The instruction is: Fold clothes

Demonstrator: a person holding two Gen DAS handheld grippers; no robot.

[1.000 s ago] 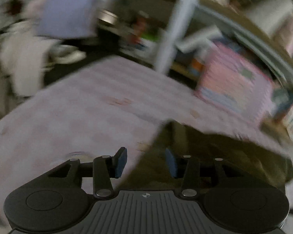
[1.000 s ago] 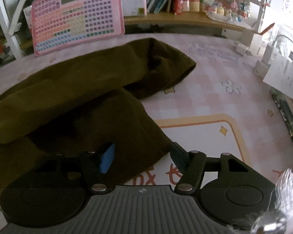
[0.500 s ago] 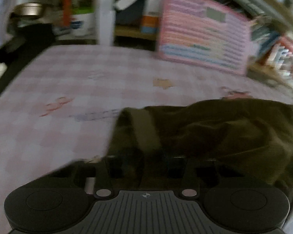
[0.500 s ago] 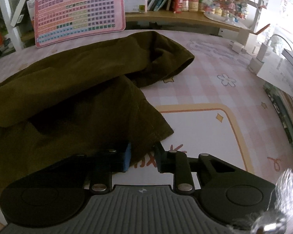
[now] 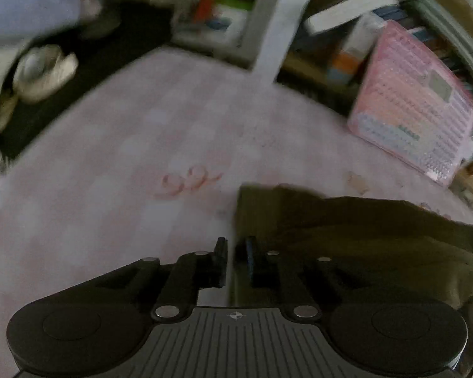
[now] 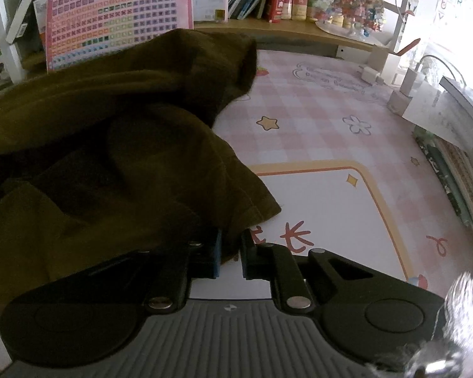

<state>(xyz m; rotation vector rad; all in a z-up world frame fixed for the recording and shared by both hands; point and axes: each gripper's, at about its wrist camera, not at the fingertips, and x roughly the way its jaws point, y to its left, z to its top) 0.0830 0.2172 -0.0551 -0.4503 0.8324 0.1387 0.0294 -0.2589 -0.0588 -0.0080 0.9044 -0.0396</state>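
In the left wrist view, the left gripper pinches, jaws nearly together, the near left edge of the dark olive-green cloth garment, which spreads rightward over the pink checked table mat. In the right wrist view, the right gripper clamps the garment's near right hem, fabric heaped to the left, below the pink keyboard-like toy board.

The left gripper is black, with a ribbed grey base. The right gripper matches it. Silver screws pin their jointed fingers, padded blue inside.

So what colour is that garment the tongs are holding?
Dark olive green, plain with no pattern. The garment shows best in the right wrist view.
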